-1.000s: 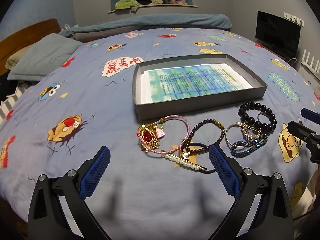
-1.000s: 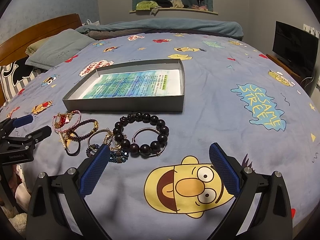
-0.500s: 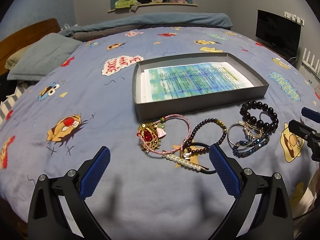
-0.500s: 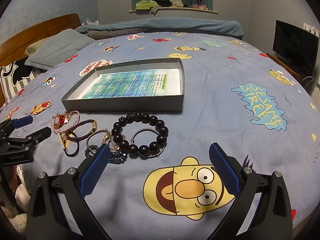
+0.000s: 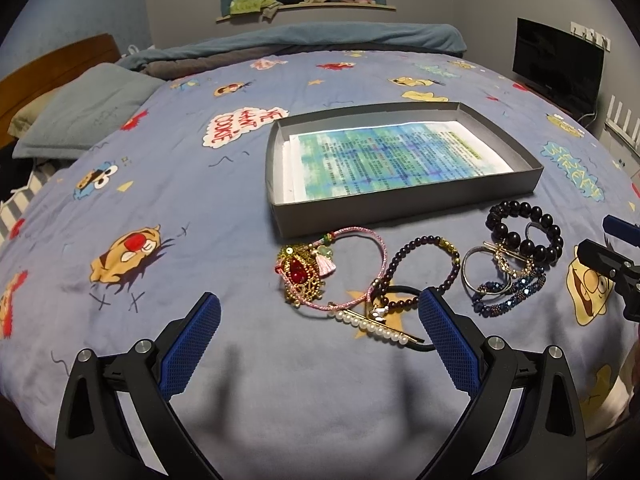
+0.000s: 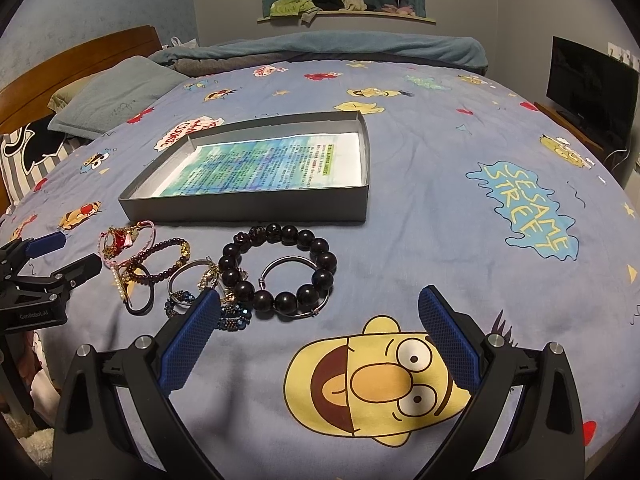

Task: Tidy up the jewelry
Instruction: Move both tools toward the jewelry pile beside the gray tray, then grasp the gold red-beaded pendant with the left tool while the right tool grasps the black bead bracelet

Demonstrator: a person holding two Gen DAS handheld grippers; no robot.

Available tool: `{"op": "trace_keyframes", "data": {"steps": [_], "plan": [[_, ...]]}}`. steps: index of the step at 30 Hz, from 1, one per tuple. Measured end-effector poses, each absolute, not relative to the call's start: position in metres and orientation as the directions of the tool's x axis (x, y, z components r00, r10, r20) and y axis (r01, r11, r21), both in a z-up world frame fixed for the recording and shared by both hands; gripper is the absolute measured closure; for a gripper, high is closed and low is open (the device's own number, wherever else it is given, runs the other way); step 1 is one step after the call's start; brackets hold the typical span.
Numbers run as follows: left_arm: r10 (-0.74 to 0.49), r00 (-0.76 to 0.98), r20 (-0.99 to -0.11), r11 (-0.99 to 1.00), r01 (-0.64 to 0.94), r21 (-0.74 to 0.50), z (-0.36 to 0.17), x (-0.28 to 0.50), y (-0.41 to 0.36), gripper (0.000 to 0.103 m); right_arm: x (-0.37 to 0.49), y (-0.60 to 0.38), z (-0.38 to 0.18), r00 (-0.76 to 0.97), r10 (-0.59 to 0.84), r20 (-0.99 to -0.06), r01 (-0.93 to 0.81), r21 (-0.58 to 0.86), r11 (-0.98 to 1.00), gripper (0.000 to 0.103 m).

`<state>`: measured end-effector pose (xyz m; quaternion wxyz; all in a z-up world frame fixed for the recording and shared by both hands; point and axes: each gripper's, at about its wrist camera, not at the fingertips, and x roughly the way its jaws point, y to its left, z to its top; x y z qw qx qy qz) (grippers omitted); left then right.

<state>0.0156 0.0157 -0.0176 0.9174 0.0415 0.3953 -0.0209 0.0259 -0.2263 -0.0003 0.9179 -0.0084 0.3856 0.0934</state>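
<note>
A grey tray lined with printed paper lies on the bed; it also shows in the right wrist view. In front of it lies a row of jewelry: a pink cord bracelet with a red-gold charm, a dark purple bead bracelet, a pearl clip, metal and blue bead bangles, and a big black bead bracelet. My left gripper is open and empty, just short of the pink bracelet. My right gripper is open and empty, near the black bracelet.
The bed has a blue cartoon-print cover. A grey pillow and wooden headboard are at the left. A dark TV stands at the right. A folded blanket lies at the far end.
Both grippers have crept slightly forward toward the jewelry. Both stay open, and nothing on the bed has moved.
</note>
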Motion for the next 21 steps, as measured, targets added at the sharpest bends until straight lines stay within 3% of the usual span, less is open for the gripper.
{"op": "trace_keyframes", "data": {"steps": [21], "plan": [[0.010,0.678,-0.735,0.996,0.059,0.068,-0.023,0.031,0.027,0.005,0.045,-0.235,-0.010,0.685,0.154,-0.713,-0.152,0.067,0.986,0.005]]}}
